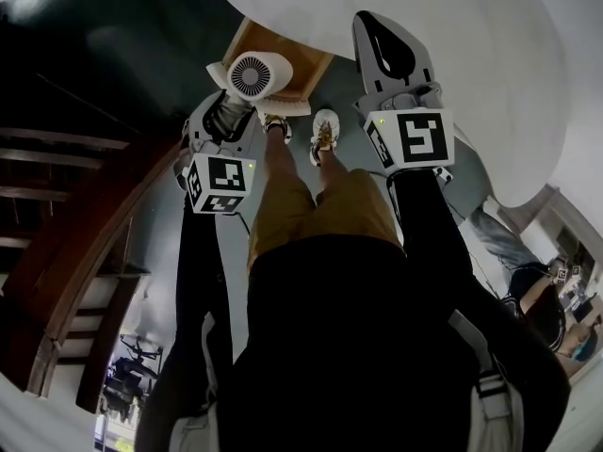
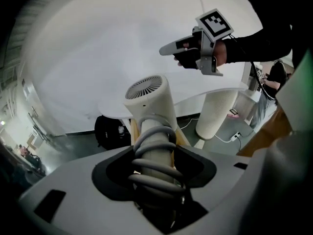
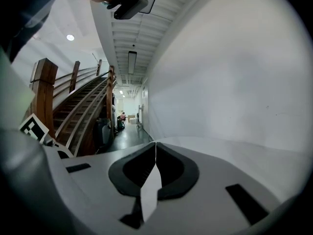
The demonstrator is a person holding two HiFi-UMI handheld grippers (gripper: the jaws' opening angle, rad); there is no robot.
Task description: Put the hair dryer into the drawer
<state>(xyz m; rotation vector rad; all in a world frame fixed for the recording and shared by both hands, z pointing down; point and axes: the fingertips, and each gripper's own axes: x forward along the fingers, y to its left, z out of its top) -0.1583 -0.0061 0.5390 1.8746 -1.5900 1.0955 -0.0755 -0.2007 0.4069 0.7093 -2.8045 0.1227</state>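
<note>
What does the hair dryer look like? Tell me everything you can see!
The hair dryer is creamy white and looks like smooth plastic. Its back end has a round grille of fine slots. A grey cord is wound in loops round its handle. The left gripper holds it by that wrapped handle, jaws on either side. In the head view it hangs over the open wooden drawer, not yet inside.

A white table (image 1: 452,55) fills the far right. A wooden staircase (image 1: 57,205) runs along the left. Under the table, a black backpack (image 2: 110,131) sits on the floor; right of it stands a white ribbed pedestal (image 2: 217,114), a cable (image 2: 221,138) near its base.
</note>
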